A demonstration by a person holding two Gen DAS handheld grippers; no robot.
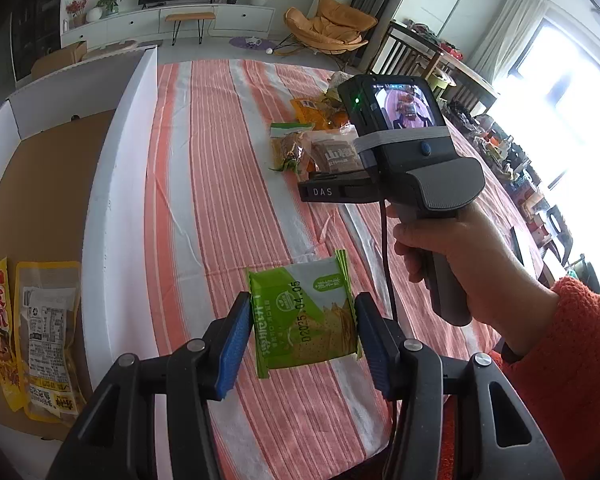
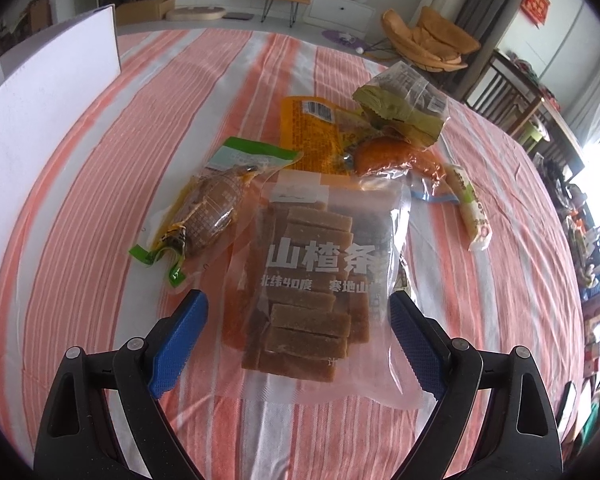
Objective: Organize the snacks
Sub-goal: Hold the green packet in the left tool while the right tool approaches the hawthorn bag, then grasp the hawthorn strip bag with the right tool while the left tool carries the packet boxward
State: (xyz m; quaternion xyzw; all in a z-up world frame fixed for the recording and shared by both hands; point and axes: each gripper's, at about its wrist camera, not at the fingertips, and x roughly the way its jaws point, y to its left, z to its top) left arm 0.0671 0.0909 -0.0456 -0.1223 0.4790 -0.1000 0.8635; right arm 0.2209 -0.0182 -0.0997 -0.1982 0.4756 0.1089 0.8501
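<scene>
Striped tablecloth [image 1: 220, 160]; left tool [image 1: 304, 332] grips green packet [image 1: 306, 316].

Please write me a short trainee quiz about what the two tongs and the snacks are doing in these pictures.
1. True or false: the left tongs are closed on the green packet.
2. What lies on the striped cloth between the open pads of the right tongs? A: the clear bag of brown strips. B: a drinks can. C: a banana.
3. How many snack packets can be seen inside the cardboard box in the left wrist view?

Key: 1 true; 2 A; 3 two.
</scene>
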